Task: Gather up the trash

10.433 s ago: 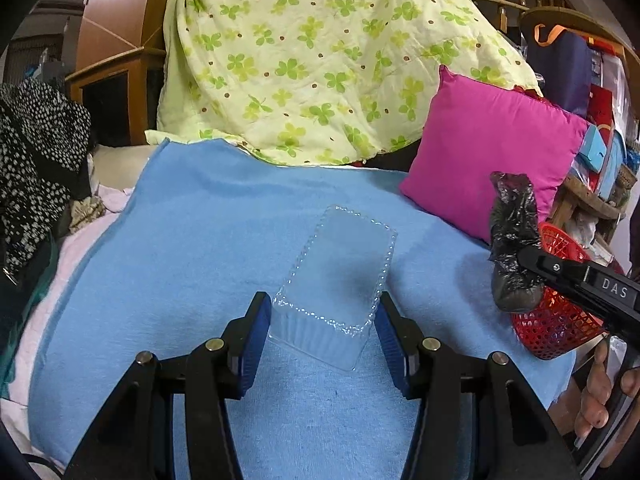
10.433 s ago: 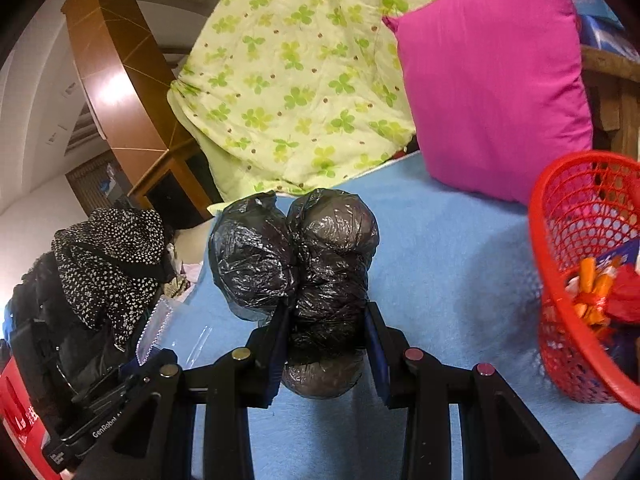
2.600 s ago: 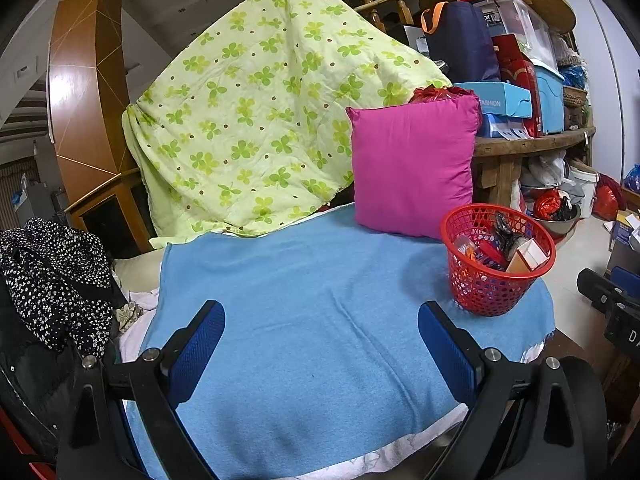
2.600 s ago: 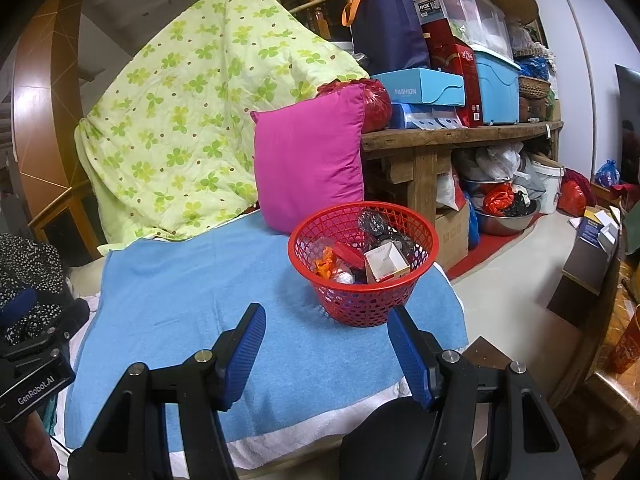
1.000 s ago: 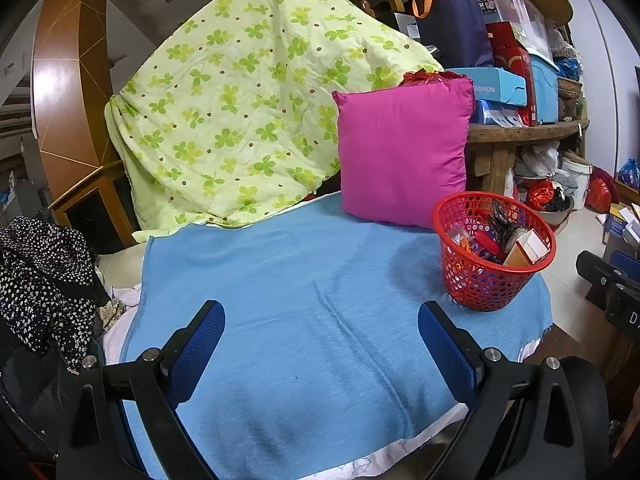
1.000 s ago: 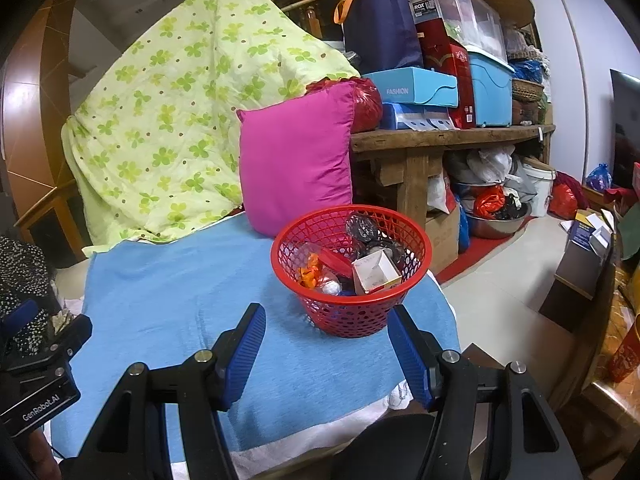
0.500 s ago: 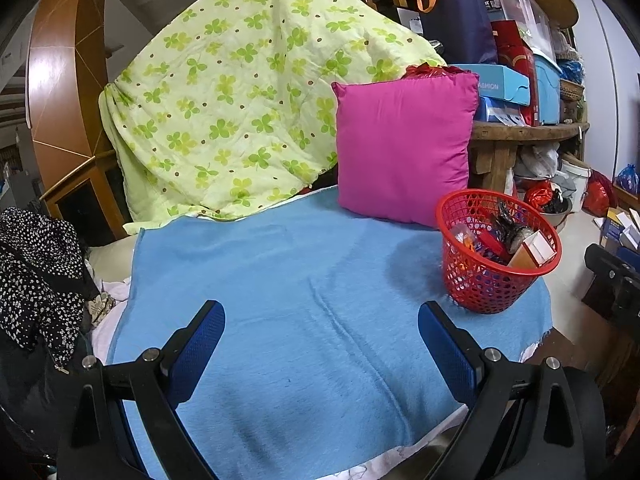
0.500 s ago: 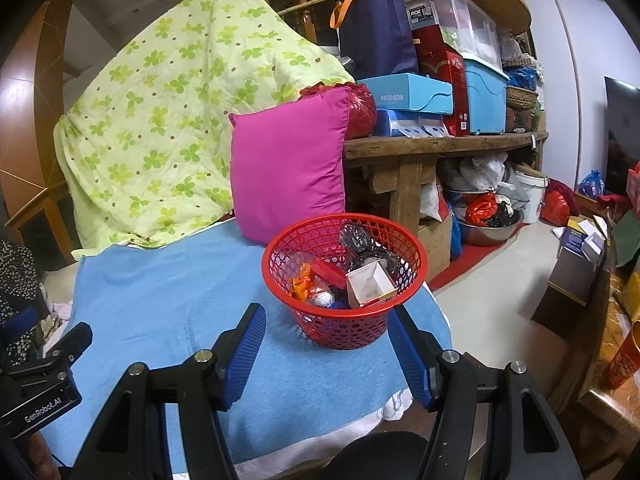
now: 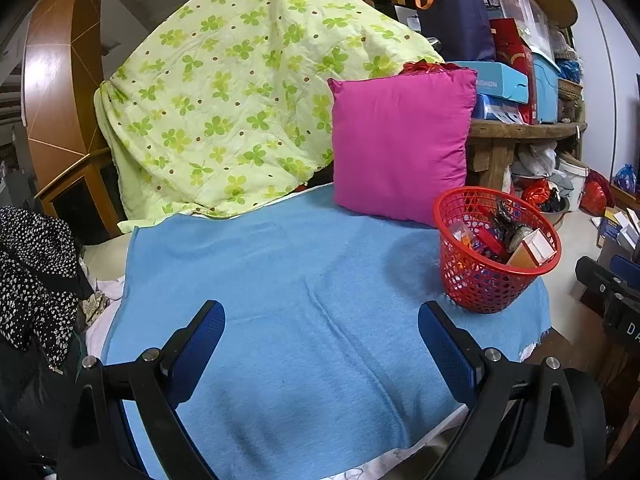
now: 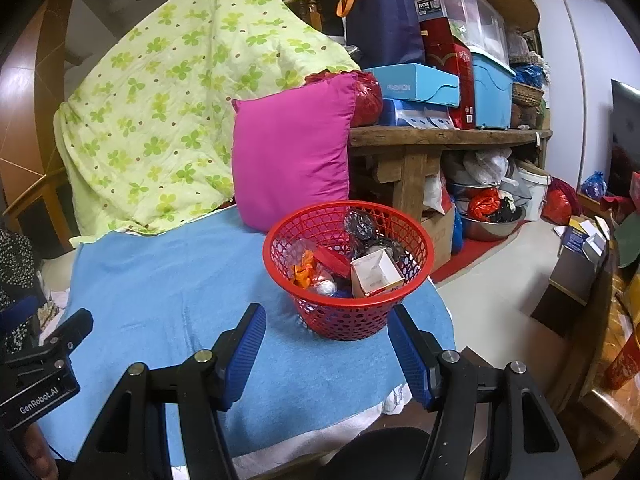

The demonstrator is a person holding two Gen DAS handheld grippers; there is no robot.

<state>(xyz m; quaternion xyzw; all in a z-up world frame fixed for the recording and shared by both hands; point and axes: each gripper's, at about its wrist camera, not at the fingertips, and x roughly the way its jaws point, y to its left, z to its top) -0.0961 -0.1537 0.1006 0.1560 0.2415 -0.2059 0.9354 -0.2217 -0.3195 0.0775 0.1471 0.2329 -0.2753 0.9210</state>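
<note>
A red mesh basket [image 10: 348, 320] stands on the right part of the blue towel [image 10: 172, 280]. It holds trash: a small white carton [image 10: 376, 274], an orange wrapper [image 10: 302, 272], black plastic [image 10: 362, 224]. It also shows in the left wrist view [image 9: 496, 284]. My left gripper [image 9: 320, 344] is open and empty, held back over the towel's [image 9: 280, 280] near edge. My right gripper [image 10: 326, 354] is open and empty, just in front of the basket. No loose trash shows on the towel.
A magenta pillow [image 9: 400, 144] and a green clover quilt [image 9: 240, 112] lean at the back. A wooden shelf [image 10: 448, 136] with boxes stands at the right. A black dotted garment [image 9: 32, 272] lies left. Boxes and bags litter the floor [image 10: 500, 280].
Earlier the left gripper was around a clear plastic tray and the right held a black bag; both are now empty and pulled back. In the last second both views shifted slightly.
</note>
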